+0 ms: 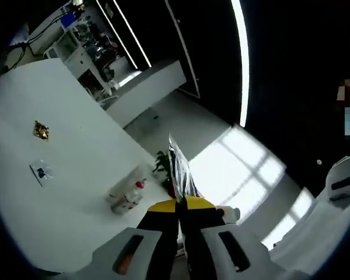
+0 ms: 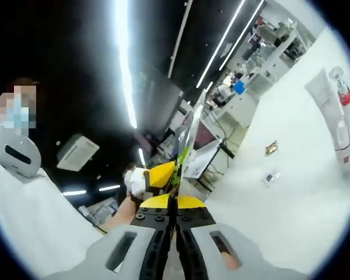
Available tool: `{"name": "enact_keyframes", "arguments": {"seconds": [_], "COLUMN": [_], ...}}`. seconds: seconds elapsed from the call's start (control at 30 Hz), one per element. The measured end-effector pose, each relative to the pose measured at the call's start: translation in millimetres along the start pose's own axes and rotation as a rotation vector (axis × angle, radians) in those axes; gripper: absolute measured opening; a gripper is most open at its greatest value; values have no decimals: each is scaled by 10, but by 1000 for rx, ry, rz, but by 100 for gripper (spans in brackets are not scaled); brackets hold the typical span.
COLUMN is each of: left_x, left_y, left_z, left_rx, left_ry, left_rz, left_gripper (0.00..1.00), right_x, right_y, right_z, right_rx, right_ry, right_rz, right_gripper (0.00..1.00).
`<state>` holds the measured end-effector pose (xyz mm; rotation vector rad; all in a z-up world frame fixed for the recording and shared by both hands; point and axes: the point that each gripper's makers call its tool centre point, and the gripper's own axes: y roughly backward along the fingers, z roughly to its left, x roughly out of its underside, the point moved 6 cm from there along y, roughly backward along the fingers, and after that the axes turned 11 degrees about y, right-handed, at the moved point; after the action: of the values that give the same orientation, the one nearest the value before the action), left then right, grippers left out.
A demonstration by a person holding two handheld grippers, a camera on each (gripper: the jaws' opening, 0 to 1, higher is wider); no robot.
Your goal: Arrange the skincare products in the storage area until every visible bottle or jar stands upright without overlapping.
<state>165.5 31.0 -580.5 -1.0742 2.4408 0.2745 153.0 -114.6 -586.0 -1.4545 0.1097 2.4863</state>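
My left gripper point(image 1: 179, 203) is shut on a thin clear plastic film point(image 1: 178, 166) that rises straight up from its yellow tips. My right gripper point(image 2: 174, 201) is shut on the same kind of clear film point(image 2: 188, 137). The left gripper's yellow tip point(image 2: 161, 174), with a white-gloved hand point(image 2: 136, 178) behind it, sits just beyond the right one. Both are held in the air off the white table point(image 1: 76, 134). A small cluster of white skincare bottles point(image 1: 125, 198) with a red cap rests near the table's edge. The white tubes point(image 2: 338, 122) also appear at the far right.
A gold packet point(image 1: 41, 130) and a small clear sachet point(image 1: 41, 172) lie on the table; the packet point(image 2: 271, 147) and sachet point(image 2: 272, 177) appear again. Green leaves point(image 1: 161, 163) stand by the table's edge. A person in white point(image 2: 23, 192) is close by. Shelving point(image 1: 84, 44) stands beyond.
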Motion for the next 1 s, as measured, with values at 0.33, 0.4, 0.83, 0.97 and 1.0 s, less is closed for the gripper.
{"name": "enact_keyframes", "arguments": {"seconds": [0.33, 0.4, 0.83, 0.97, 1.0], "left_x": [-37, -12, 167, 182, 198], "left_y": [27, 39, 19, 8, 3], "left_z": [-163, -202, -206, -179, -164], "left_rx": [86, 127, 125, 99, 93], "left_ry": [10, 18, -12, -30, -19], "left_rz": [-55, -34, 57, 62, 67], "left_gripper": [0, 0, 0, 0, 0], "right_x": [-78, -104, -490, -480, -473], "right_y": [-35, -24, -93, -93, -89], "right_z": [-4, -65, -123, -105, -123], "right_rx": [-8, 13, -8, -7, 3], "right_ry": [-56, -83, -122, -100, -101], "right_rz": [-27, -50, -116, -84, -73], "right_gripper": [9, 12, 2, 1, 1]}}
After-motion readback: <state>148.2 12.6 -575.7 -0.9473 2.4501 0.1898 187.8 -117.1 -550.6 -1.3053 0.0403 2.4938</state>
